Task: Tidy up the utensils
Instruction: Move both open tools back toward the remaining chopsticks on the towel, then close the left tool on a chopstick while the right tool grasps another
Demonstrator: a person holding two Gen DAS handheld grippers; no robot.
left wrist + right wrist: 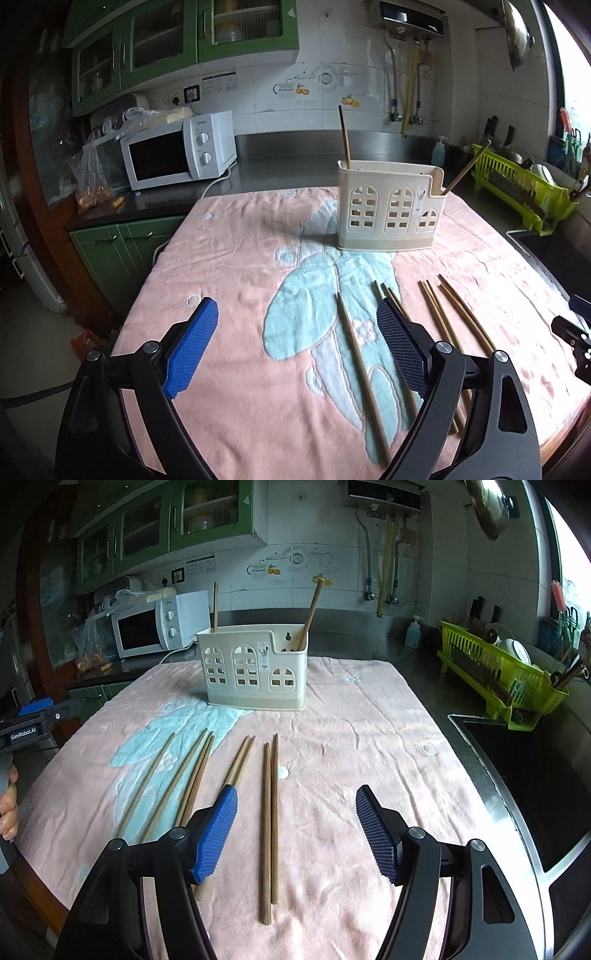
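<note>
two brown wooden chopsticks (310, 616) already stood in the cream plastic holder (255, 672). seven more (269, 819) lay on the pink towel (369, 738) in front of the holder, near both wide-open, empty grippers, left gripper (295, 343) and right gripper (295, 830).

Matt wooden chopsticks (269, 827) lie on a soft, wrinkled terry cloth (369, 738). The holder (255, 672) is smooth cream plastic. The surface (288, 162) beyond looks like dull brushed metal; gripper pads (216, 834) are ribbed blue plastic.
</note>
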